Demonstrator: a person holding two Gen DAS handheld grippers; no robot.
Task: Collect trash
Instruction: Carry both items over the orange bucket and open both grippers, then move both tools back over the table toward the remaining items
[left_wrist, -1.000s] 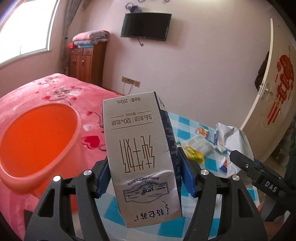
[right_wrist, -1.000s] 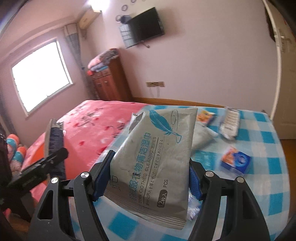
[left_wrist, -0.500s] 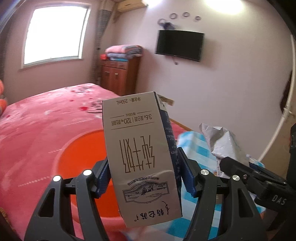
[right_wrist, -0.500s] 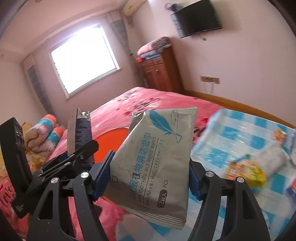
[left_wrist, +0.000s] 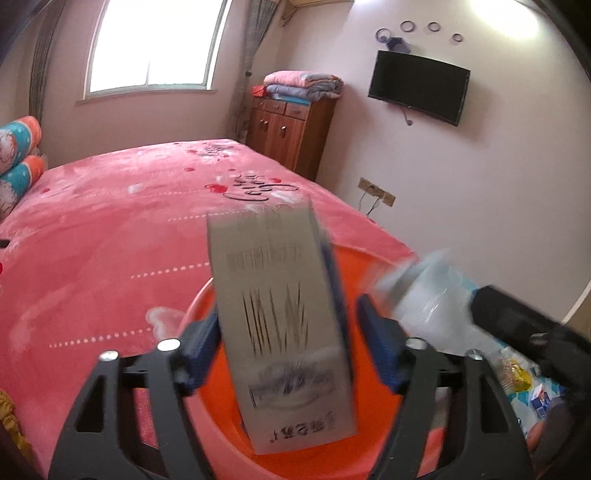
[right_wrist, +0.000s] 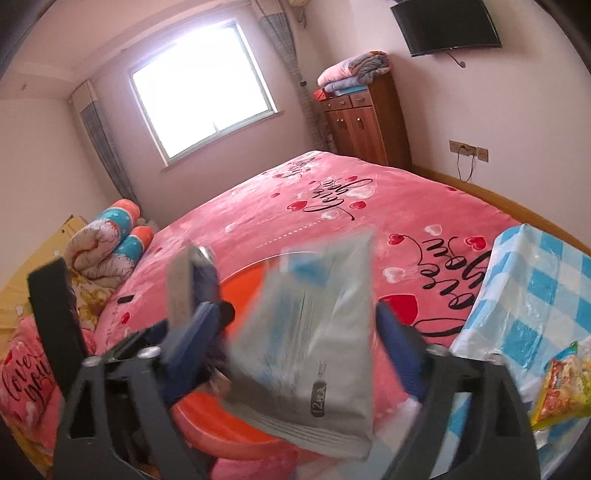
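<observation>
The grey milk carton (left_wrist: 284, 325) is blurred between the pads of my left gripper (left_wrist: 290, 352), whose jaws are opening; a gap shows at the right pad. Below it lies the orange basin (left_wrist: 207, 410) on the bed. In the right wrist view the grey wet-wipes pack (right_wrist: 314, 350) is blurred between the fingers of my right gripper (right_wrist: 295, 350), which is also opening, with gaps on both sides, above the orange basin (right_wrist: 240, 284). Each view shows the other gripper beside it: the right gripper (left_wrist: 517, 325) with the wipes pack (left_wrist: 424, 291), and the milk carton (right_wrist: 181, 284) at left.
The pink bed cover (left_wrist: 110, 240) spreads around the basin. A blue checked table (right_wrist: 546, 288) with a yellow snack packet (right_wrist: 565, 387) stands at the right. Rolled pillows (right_wrist: 110, 240) lie at the far left; a wooden cabinet (left_wrist: 291, 129) stands by the wall.
Both grippers swung left from the checked table to above the orange basin on the bed. Their jaws widened, and the carton and wipes pack now blur, slipping from the pads.
</observation>
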